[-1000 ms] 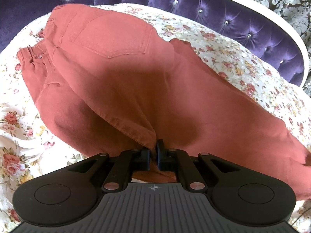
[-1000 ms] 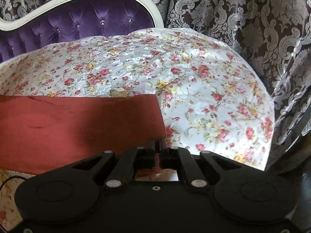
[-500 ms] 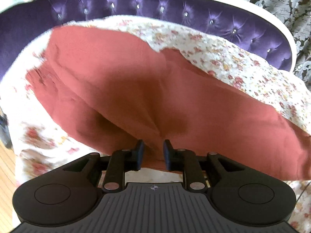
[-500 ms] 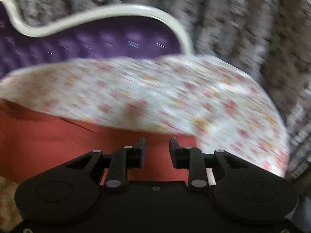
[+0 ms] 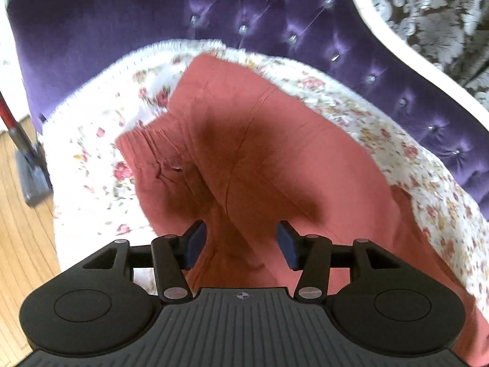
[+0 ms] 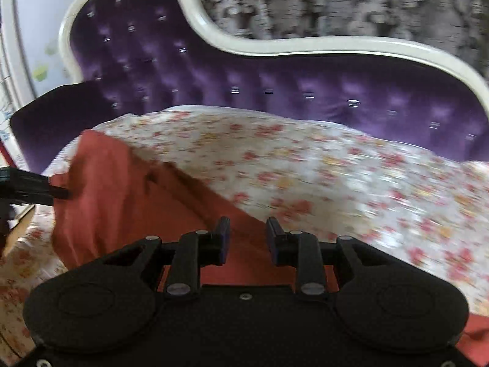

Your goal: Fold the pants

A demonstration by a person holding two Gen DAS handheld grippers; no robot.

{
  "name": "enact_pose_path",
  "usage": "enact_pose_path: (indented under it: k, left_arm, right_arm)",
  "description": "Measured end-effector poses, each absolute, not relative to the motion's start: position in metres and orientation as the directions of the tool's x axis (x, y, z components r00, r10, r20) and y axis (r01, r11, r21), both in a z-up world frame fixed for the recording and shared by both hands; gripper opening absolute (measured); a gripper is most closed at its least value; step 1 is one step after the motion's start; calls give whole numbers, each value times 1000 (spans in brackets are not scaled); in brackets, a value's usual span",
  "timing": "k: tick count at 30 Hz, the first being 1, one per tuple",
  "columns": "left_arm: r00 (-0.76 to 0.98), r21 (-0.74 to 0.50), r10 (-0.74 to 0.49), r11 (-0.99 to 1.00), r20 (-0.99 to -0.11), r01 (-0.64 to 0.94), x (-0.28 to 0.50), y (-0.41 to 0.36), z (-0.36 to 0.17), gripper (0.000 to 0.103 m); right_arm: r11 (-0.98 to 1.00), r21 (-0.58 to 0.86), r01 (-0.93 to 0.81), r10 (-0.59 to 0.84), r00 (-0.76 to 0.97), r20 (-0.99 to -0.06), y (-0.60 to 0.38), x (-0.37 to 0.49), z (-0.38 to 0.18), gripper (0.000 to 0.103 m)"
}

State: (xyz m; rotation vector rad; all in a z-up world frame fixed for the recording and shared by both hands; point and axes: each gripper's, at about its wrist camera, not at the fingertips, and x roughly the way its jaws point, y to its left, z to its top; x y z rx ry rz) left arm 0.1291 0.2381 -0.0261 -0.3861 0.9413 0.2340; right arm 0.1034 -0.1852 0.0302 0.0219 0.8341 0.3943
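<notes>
Both your claws stand apart and grip nothing: the left claw (image 5: 241, 241) hangs over the pants (image 5: 275, 153), which lie rumpled on the floral cover (image 5: 91, 140) just ahead of its fingers, waistband (image 5: 143, 140) ahead and to its left. The right claw (image 6: 248, 238) hovers above a leg. Close on that raised ridge between the left fingers and you likely pinch one layer only, dragging the fold askew.
</notes>
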Motion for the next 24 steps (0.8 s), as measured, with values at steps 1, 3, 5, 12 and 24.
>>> enact_pose_path:
  k: [1, 3, 5, 12, 24]
  left_arm:
    - [560, -220, 26, 904, -828, -367, 131, 240, -31, 50]
    - [546, -239, 2, 898, -838, -369, 141, 240, -39, 50]
    - [532, -247, -2, 888, -846, -388, 150, 243, -46, 42]
    - [614, -216, 114, 873, -781, -438, 116, 244, -15, 4]
    - [542, -146, 157, 869, -825, -473, 90, 245, -40, 5]
  right_arm:
    - [921, 182, -346, 366, 599, -712, -177, 107, 29, 39]
    - [912, 195, -362, 386, 591, -709, -167, 113, 26, 39]
    - [901, 209, -380, 409, 581, -704, -157, 117, 26, 39]
    - [871, 218, -440, 456, 563, -689, -133, 137, 19, 39]
    - [776, 183, -603, 535, 477, -697, -68, 189, -14, 39]
